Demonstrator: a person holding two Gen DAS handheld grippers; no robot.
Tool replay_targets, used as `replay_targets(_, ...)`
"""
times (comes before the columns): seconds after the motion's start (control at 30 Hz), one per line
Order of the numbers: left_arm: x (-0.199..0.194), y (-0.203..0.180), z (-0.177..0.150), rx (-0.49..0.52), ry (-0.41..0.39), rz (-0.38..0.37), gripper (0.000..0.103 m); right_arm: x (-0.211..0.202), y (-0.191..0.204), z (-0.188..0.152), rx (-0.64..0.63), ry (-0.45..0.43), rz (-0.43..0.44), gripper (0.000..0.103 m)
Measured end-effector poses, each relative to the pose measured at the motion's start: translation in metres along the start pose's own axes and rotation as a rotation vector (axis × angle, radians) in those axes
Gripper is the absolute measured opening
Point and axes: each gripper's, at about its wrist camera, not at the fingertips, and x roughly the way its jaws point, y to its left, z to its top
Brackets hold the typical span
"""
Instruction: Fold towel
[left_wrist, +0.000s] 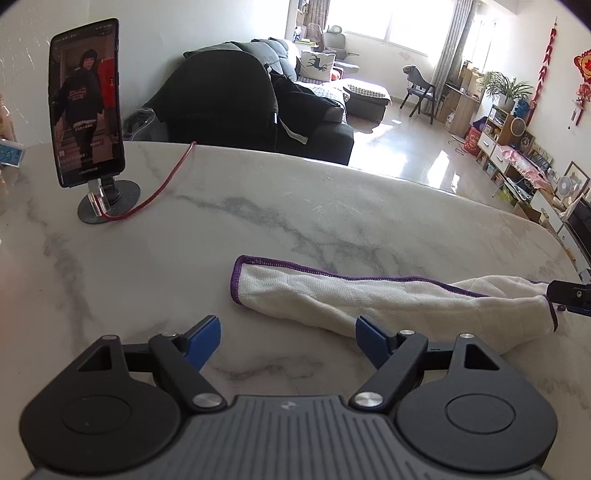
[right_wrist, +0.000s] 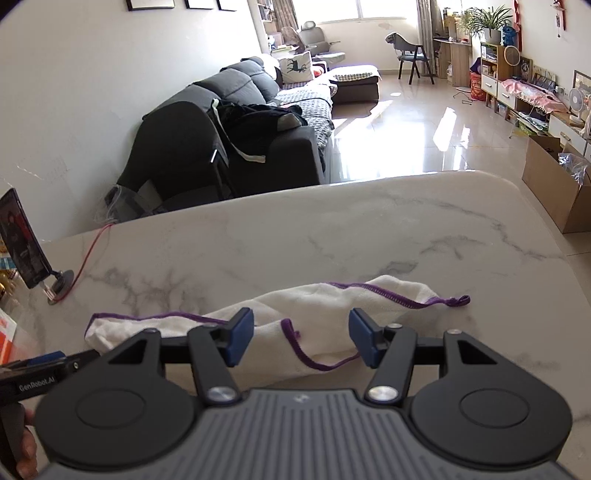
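Observation:
A white towel with purple stitched edging (left_wrist: 369, 295) lies bunched in a long loose roll on the marble table (left_wrist: 258, 221). My left gripper (left_wrist: 288, 338) is open and empty, low over the table just in front of the towel's left half. In the right wrist view the towel (right_wrist: 317, 314) stretches across the frame, with a purple hanging loop at its right end. My right gripper (right_wrist: 301, 338) is open, its blue pads on either side of the towel's near edge, holding nothing. The right gripper's tip shows at the left wrist view's right edge (left_wrist: 570, 295), and the left gripper's body at the right wrist view's left edge (right_wrist: 40, 373).
A phone on a round stand (left_wrist: 86, 122) with a red cable (left_wrist: 162, 184) stands at the table's far left. The table's far edge curves ahead; beyond it are a dark sofa (left_wrist: 258, 99) and glossy floor. A cardboard box (right_wrist: 554, 184) sits off the table's right.

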Motion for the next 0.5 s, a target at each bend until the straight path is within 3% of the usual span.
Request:
replay_targets(0.2,-0.002,-0.005,-0.008,0.000,0.023,-0.020,0.081,0.002,0.013,-0.006,-0.033,0.025,0.052,0.051)
replay_targets(0.3,-0.003,-0.005,-0.011,-0.003,0.029,-0.022,0.081,0.003,0.019,-0.009,-0.050,0.037,0.078,0.041)
replay_targets(0.43,-0.005,-0.004,-0.014,-0.009,0.033,-0.022,0.081,0.004,0.027,-0.013,-0.072,0.054,0.112,0.018)
replay_targets(0.5,-0.006,-0.004,-0.014,-0.012,0.033,-0.021,0.081,0.005,0.031,-0.015,-0.083,0.062,0.129,0.013)
